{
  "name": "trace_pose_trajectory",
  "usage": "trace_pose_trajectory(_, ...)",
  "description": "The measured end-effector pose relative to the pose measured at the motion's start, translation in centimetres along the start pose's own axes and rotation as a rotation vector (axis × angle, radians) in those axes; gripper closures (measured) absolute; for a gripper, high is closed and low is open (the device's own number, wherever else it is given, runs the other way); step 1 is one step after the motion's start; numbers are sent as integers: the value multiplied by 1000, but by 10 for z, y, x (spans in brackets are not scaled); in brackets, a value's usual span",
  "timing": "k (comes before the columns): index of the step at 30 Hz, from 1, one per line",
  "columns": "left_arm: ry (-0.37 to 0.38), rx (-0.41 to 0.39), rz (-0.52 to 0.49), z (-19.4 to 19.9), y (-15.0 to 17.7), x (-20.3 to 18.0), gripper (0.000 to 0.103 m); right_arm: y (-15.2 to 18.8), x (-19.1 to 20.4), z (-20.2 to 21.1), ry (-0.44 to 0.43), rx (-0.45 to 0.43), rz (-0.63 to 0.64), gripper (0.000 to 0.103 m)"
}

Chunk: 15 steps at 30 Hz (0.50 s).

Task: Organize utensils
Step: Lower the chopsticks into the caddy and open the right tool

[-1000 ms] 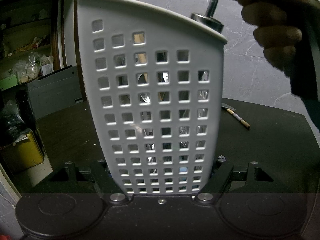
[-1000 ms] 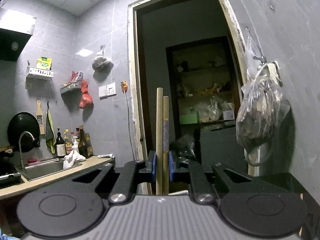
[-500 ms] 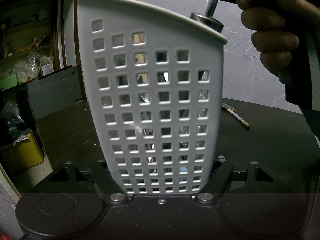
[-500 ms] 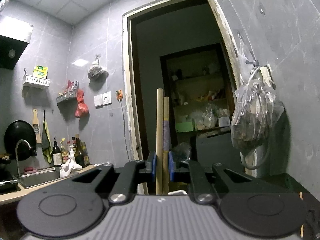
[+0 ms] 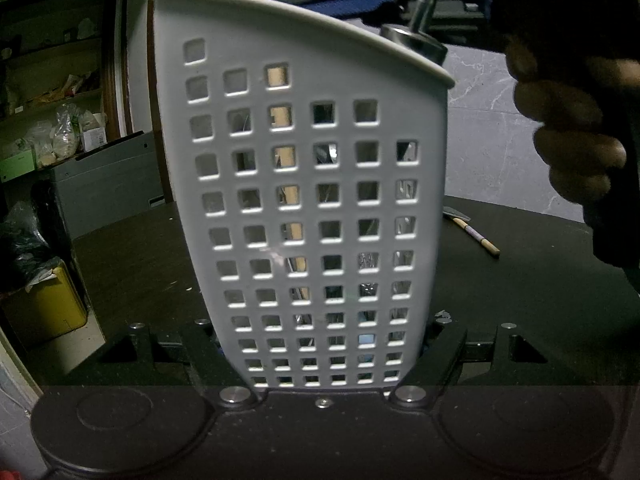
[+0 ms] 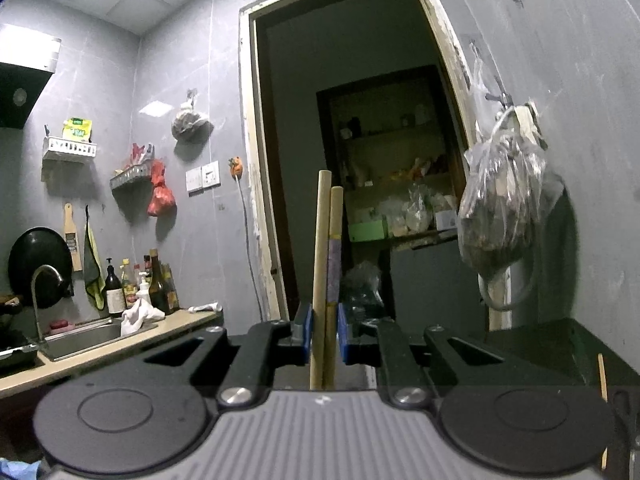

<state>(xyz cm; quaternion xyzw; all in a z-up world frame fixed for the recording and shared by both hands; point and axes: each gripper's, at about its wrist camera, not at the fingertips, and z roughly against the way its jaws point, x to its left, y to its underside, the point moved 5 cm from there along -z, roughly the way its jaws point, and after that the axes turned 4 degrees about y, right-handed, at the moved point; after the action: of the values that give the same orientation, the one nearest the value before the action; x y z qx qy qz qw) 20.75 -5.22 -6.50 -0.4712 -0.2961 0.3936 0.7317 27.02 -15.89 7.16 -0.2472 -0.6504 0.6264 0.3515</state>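
The right gripper [image 6: 324,334] pinches a pair of chopsticks [image 6: 326,264] upright (blue pads tight), above the white perforated holder [image 5: 312,208]. The left gripper [image 5: 324,356] clamps that holder's base on the dark table [image 5: 520,300], which lies bare around it.

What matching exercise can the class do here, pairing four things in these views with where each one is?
Column one:
1. white perforated utensil holder
2. pair of wooden chopsticks
3. loose chopstick
4. metal utensil handle

Column two:
A. lying flat on the dark table
B. clamped upright in the right claw
C. sticking up above the holder's rim
D. gripped at its base by the left claw

Right pairs: 1-D, 2-B, 3-A, 4-C
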Motion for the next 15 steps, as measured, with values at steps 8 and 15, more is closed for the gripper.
trace_pose_trajectory(8,-1,0,0,1,0,1,27,14,-5,10,-7,42,-22,42)
trace_pose_trajectory(15,0,0,0,0,0,0,27,20,-3,21,-41,45,-40,17)
